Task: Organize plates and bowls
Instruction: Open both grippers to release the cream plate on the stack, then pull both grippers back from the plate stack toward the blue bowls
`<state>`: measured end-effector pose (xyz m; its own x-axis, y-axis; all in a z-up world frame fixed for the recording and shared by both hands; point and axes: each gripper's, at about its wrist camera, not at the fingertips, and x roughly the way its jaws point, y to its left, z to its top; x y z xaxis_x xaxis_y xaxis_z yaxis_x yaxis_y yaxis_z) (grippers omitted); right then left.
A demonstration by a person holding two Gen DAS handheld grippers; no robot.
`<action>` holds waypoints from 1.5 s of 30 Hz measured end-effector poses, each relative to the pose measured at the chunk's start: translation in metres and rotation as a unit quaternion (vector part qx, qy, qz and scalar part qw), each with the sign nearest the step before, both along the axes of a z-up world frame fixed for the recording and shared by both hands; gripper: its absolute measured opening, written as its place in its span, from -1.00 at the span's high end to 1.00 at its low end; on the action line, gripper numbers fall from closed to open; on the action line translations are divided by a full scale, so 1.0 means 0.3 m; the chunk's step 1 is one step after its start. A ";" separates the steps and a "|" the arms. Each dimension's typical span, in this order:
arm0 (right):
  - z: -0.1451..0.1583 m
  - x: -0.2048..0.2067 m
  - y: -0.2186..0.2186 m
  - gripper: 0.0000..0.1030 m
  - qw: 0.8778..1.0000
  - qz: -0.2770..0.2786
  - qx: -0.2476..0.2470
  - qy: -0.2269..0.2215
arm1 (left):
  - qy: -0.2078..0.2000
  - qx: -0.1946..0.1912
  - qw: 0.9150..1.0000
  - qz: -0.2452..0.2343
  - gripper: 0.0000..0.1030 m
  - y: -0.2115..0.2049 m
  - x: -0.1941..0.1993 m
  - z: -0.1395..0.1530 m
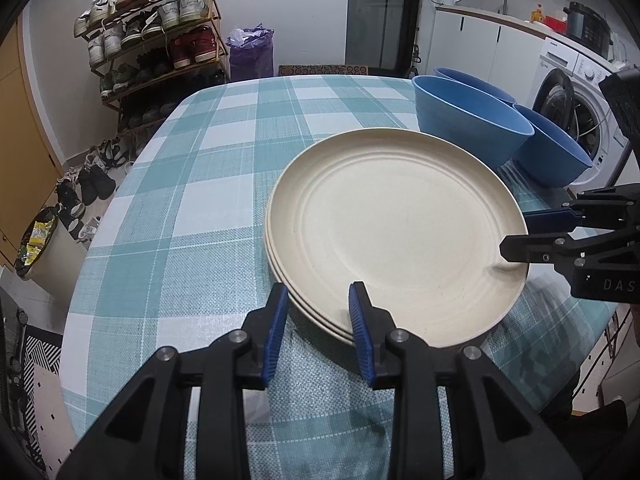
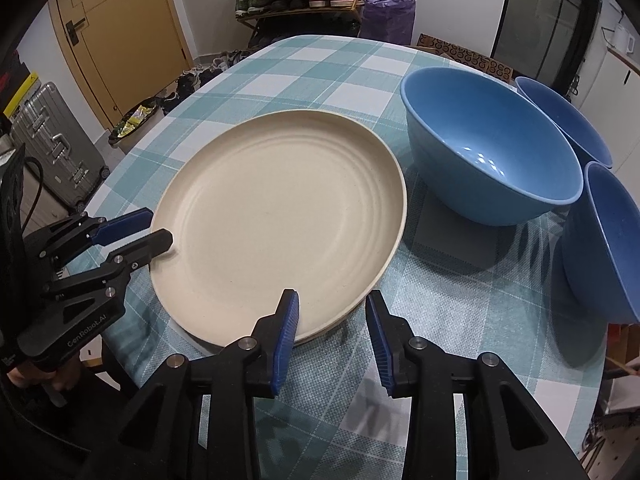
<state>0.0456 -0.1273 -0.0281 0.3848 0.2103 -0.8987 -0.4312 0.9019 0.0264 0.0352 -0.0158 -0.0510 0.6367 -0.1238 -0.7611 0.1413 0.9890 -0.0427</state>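
Stacked cream plates (image 1: 396, 216) on counter (image 1: 192, 184): stiff, light, slick; grab by rim. Left gripper (image 1: 320, 300) and right gripper (image 2: 332, 304) straddle the rim, jaws released.

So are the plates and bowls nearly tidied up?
Partly. The cream plates already sit in one stack. Both grippers, left and right, sit at its rim with fingers apart, holding nothing. The three blue bowls stand separately, so stacking them is left.

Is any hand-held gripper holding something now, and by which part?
Nothing is gripped. The left hand-held gripper and right hand-held gripper each straddle the rim of the plate stack, pads apart from it.
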 end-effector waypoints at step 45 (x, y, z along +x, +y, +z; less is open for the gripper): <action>0.241 -0.023 -0.167 -0.98 0.992 -0.025 0.063 -0.103 | -0.085 -0.014 0.996 -0.033 -1.00 -0.078 0.062 0.236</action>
